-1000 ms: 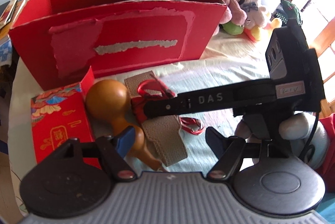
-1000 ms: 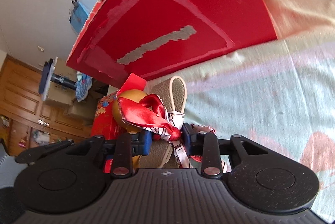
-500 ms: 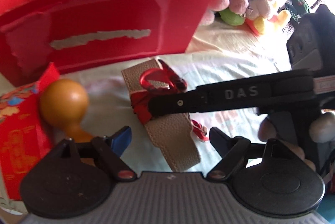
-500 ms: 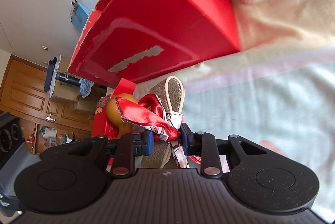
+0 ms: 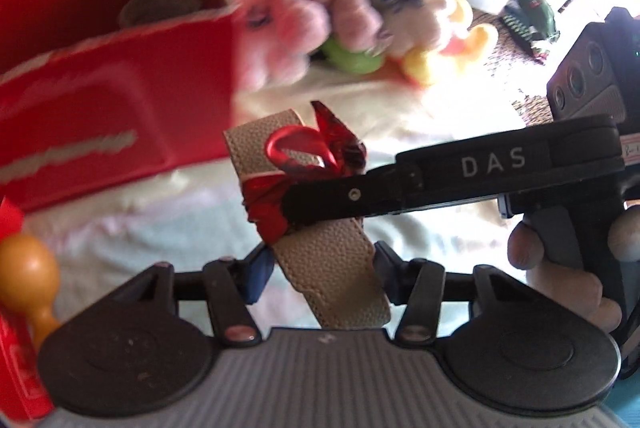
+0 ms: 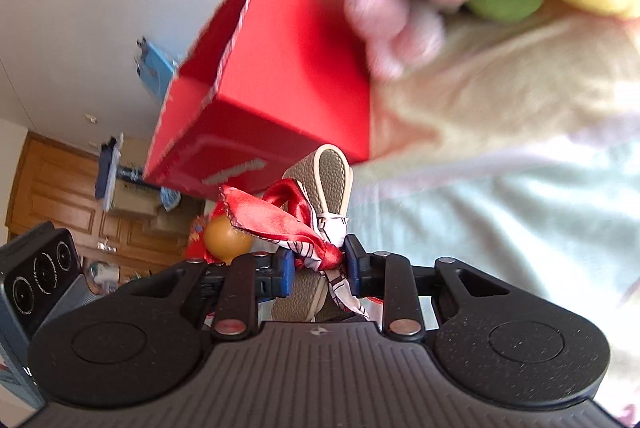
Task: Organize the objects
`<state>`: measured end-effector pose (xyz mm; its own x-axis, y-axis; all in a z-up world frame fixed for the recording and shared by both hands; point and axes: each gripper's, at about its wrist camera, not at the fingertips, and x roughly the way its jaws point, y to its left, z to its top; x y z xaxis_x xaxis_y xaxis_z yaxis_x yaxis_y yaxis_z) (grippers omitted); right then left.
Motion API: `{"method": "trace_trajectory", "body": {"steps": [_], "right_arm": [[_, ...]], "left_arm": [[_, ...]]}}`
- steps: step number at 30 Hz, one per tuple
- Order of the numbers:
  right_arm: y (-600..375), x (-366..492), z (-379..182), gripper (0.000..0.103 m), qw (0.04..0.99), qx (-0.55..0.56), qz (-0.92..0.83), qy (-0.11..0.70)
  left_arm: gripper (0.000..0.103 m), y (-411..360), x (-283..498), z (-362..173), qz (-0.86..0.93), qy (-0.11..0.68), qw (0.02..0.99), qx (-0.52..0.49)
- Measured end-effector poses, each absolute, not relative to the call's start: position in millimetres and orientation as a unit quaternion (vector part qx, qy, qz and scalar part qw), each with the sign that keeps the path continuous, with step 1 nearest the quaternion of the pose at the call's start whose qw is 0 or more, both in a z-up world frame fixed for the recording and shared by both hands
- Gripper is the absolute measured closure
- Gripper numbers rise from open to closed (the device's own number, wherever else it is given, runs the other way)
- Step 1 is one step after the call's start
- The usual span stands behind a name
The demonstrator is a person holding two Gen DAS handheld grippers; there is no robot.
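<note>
Right wrist view: right gripper (image 6: 318,264) clamps the scarf (image 6: 296,224) knotted around the strap (image 6: 326,180), probably for the box (image 6: 280,68) ahead; left gripper (image 5: 320,268), spread, straddles the strap's near end.

Your left gripper (image 5: 320,270) has a ribbed grey base, two round black discs and blue-padded black fingers (image 5: 256,274). Your right gripper (image 6: 319,262) matches; its black side arm reads "DAS" in white, with one small screw and a triple-lens block behind.
</note>
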<state>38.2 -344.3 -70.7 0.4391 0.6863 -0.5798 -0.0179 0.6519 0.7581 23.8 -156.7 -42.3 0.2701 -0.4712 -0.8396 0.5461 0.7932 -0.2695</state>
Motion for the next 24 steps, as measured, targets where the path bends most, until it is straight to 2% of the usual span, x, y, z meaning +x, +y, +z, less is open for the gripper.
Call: {"method": "trace_trajectory", "body": {"steps": [12, 18, 24], "right_arm": [[-372.7, 44.2, 8.8, 0.075, 0.82, 0.357, 0.246, 0.375], [-346.2, 81.8, 53.7, 0.075, 0.84, 0.332, 0.262, 0.341], [-297.6, 130.3, 73.7, 0.076, 0.843, 0.308, 0.249, 0.364]], "left_arm": [[0.049, -182.6, 33.8, 49.9, -0.354, 0.401, 0.843, 0.053], [0.049, -149.1, 66.6, 99.6, -0.357, 0.354, 0.863, 0.049], [0.049, -96.3, 116.0, 116.6, -0.349, 0.36, 0.864, 0.045]]}}
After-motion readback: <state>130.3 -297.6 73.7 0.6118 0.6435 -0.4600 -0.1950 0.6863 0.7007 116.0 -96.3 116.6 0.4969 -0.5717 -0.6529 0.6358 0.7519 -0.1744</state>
